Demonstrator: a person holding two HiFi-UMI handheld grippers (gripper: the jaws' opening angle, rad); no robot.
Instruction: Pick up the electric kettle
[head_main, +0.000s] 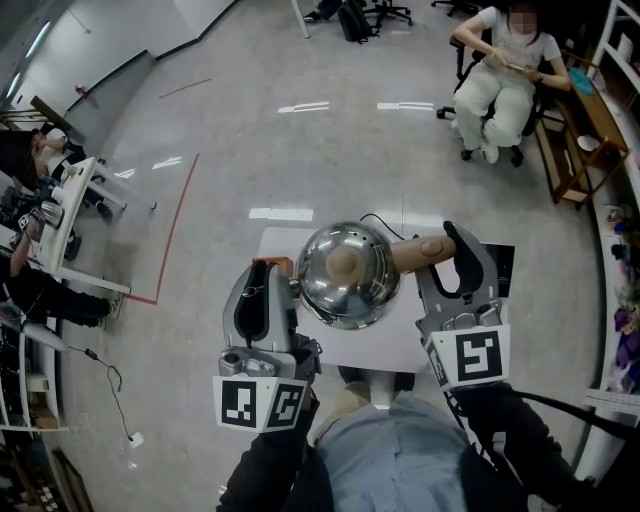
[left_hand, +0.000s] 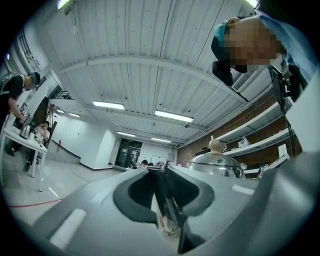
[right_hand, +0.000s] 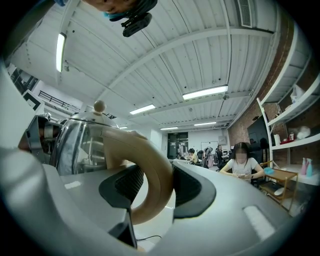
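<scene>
The electric kettle (head_main: 345, 272) is a shiny steel dome with a beige knob and a curved beige handle (head_main: 425, 252), seen over a small white table (head_main: 400, 345). My right gripper (head_main: 452, 258) is shut on that handle. In the right gripper view the handle (right_hand: 150, 165) fills the gap between the jaws of the right gripper (right_hand: 152, 186), with the steel body (right_hand: 75, 145) to the left. My left gripper (head_main: 268, 285) is just left of the kettle, shut with nothing held. In the left gripper view the left gripper (left_hand: 160, 192) has its pads together, and the kettle lid (left_hand: 215, 161) shows to the right.
A person sits on a wheeled chair (head_main: 505, 75) at the back right beside wooden shelves (head_main: 580, 130). Desks with people (head_main: 70, 200) stand at the left, past a red floor line (head_main: 175, 225). A black cable (head_main: 378, 220) leaves the table's far edge. A small brown object (head_main: 278, 263) lies by the left gripper's tip.
</scene>
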